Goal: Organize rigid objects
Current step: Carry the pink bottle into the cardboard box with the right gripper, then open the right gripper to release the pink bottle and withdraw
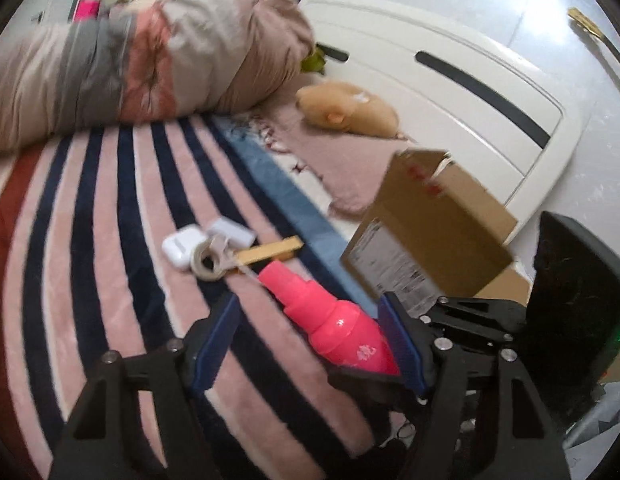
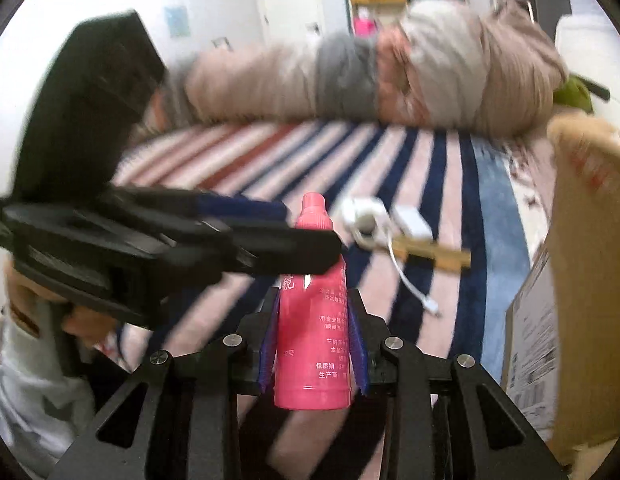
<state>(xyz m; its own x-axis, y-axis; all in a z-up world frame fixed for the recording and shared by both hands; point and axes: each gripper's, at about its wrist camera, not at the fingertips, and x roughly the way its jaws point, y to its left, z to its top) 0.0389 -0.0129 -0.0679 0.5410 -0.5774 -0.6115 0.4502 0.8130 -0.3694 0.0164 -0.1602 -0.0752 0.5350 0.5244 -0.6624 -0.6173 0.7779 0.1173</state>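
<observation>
My right gripper (image 2: 314, 340) is shut on a pink plastic bottle (image 2: 314, 320) and holds it above the striped blanket; the bottle also shows in the left wrist view (image 1: 333, 324). My left gripper (image 1: 306, 344) is open and empty, its blue pads on either side of the bottle's neck end, not touching it. The left gripper also shows in the right wrist view (image 2: 246, 232). On the blanket lie a white earbud case (image 1: 182, 244), a white charger (image 1: 232, 230), a tape roll (image 1: 208, 262) and a wooden strip (image 1: 270, 250). An open cardboard box (image 1: 433, 232) stands at the right.
A rolled duvet (image 1: 150, 60) lies across the far side of the bed. A tan plush toy (image 1: 345, 108) sits by the white headboard (image 1: 449, 80). A white cable (image 2: 409, 280) trails from the charger (image 2: 411, 220).
</observation>
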